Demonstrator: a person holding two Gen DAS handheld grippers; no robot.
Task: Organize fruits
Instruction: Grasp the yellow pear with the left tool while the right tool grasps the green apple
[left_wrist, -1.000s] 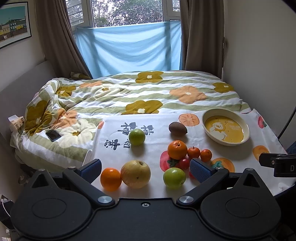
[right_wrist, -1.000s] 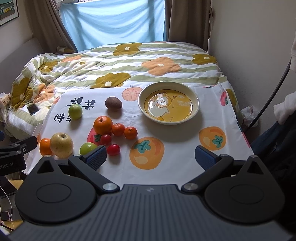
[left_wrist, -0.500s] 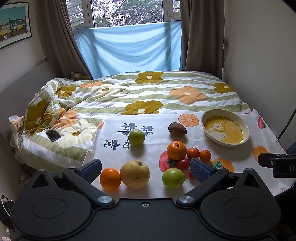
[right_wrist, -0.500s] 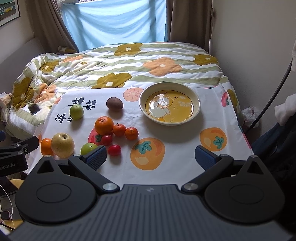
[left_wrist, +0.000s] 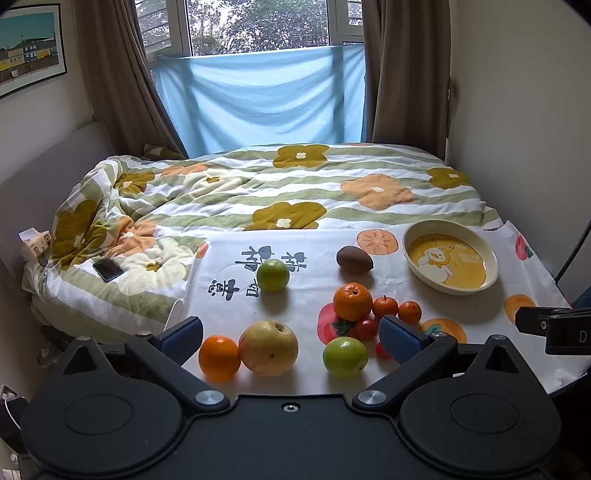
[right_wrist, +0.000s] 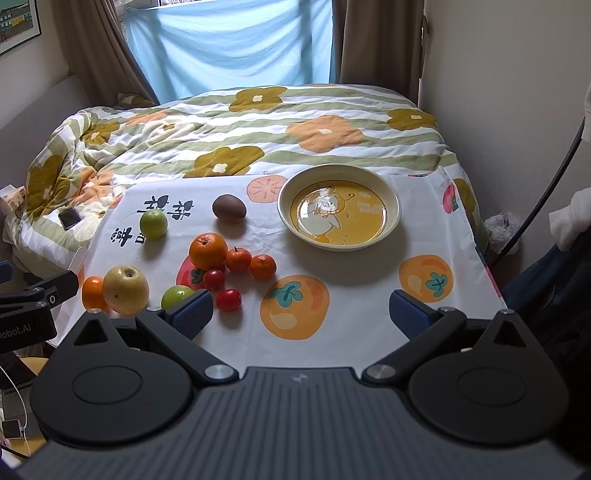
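Observation:
Fruits lie on a printed white cloth (left_wrist: 314, 258) on the bed: a yellow pear (left_wrist: 268, 347), an orange (left_wrist: 219, 357) beside it, a green apple (left_wrist: 345, 356), a far green apple (left_wrist: 273, 274), a big orange (left_wrist: 352, 301), two small tangerines (left_wrist: 397, 309), red tomatoes (right_wrist: 229, 299) and a brown kiwi (left_wrist: 354, 259). A cream bowl with a yellow duck picture (left_wrist: 450, 257) stands empty at the right, also in the right wrist view (right_wrist: 339, 206). My left gripper (left_wrist: 291, 334) is open above the near fruits. My right gripper (right_wrist: 301, 314) is open above the cloth, empty.
A flowered quilt (left_wrist: 258, 192) covers the bed behind the cloth. A phone (left_wrist: 108, 269) lies on the quilt at the left. Walls stand close on the right, curtains and a blue sheet (left_wrist: 262, 99) at the back.
Both grippers have shifted very slightly; the fruits sit a touch higher in the right wrist view. Nothing was taken hold of or moved.

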